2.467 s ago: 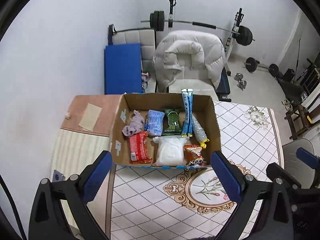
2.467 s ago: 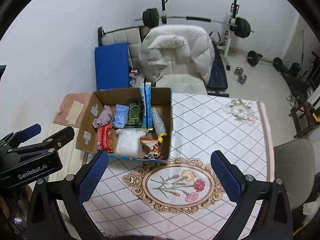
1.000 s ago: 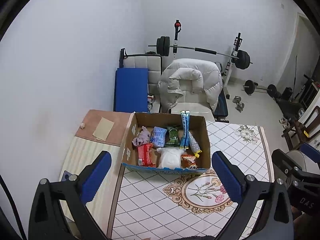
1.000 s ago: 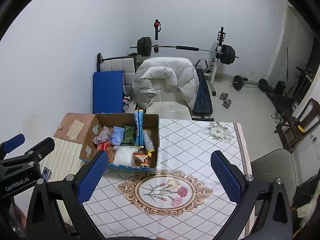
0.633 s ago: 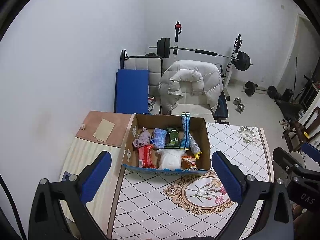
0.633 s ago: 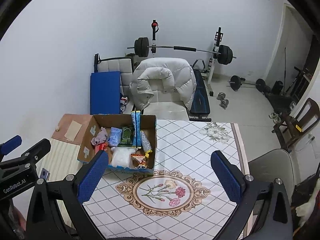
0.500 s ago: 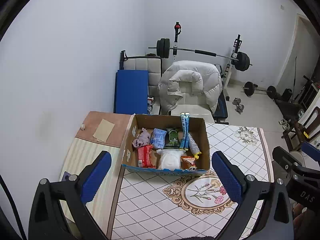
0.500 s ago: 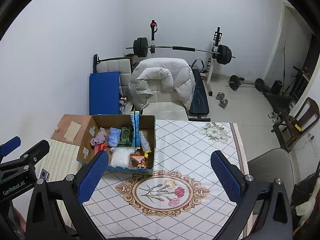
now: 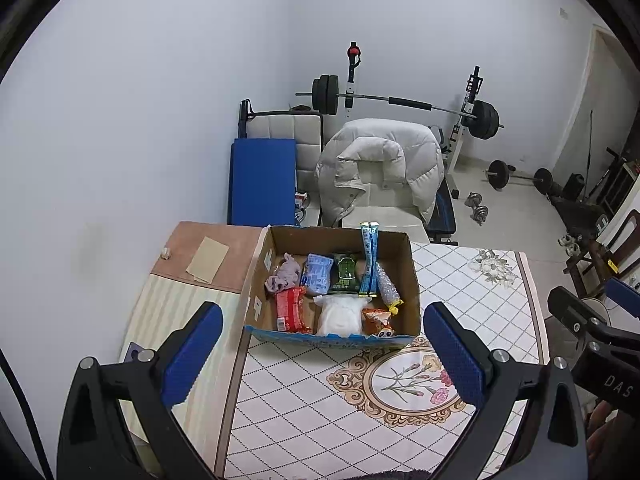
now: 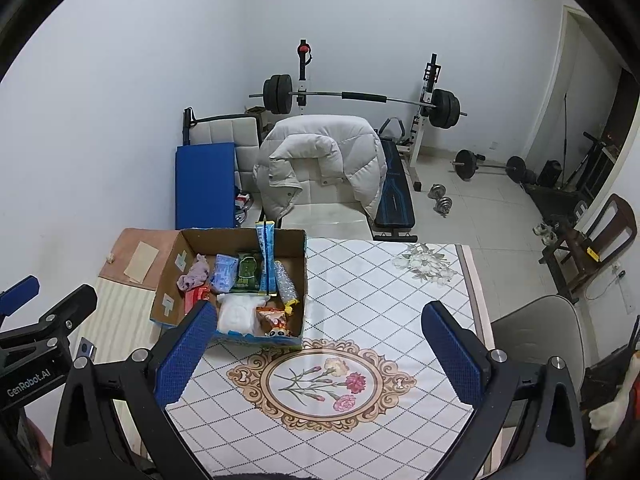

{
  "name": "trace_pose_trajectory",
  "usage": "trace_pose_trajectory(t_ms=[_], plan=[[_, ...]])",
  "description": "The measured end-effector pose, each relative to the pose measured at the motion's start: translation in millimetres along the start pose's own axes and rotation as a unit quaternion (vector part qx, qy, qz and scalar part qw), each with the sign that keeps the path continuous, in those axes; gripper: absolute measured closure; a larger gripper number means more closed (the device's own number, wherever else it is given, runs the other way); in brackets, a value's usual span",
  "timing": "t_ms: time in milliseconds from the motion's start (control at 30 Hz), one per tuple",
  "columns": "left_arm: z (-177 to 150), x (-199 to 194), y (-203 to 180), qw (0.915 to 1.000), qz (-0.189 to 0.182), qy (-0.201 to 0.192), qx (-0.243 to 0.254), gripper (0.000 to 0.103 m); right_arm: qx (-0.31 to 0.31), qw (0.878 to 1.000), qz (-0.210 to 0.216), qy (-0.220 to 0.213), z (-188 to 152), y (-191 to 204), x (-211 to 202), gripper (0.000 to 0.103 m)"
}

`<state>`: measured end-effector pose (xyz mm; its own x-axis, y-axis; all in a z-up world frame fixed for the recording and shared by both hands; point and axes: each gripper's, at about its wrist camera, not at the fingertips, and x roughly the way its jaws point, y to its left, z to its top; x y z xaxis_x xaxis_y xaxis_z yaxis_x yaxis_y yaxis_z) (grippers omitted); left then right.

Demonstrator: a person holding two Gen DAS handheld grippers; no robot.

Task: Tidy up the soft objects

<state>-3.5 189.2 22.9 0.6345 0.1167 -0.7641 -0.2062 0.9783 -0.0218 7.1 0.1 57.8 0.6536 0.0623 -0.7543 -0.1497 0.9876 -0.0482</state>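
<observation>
- Left tongs [image 9: 320, 356]: spread wide, empty, above the table [image 9: 304, 412].
- Right tongs [image 10: 316, 356]: wide apart, empty.
- Box [image 9: 412, 280] of packets lies ahead of both.

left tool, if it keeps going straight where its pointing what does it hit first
Probably the cardboard box. The left tool is open and empty, raised well above the table, aimed at the box's contents, around the white pouch. Nothing shows in between, though depth is hard to judge.
</observation>
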Motion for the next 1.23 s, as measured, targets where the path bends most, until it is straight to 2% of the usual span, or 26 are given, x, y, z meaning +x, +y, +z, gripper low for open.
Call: trace_pose_trajectory(t_ms=[1033,1233], plan=[[-2,6,3,1.0,-0.002,0.005,0.008,0.0,-0.011,1.0,0.0,0.006,-6,-7,-4,0.0],[-4,3,2,0.9999,-0.002,-0.004,0.014,0.0,-0.01,1.0,0.0,0.005,-6,-8,-4,0.0]])
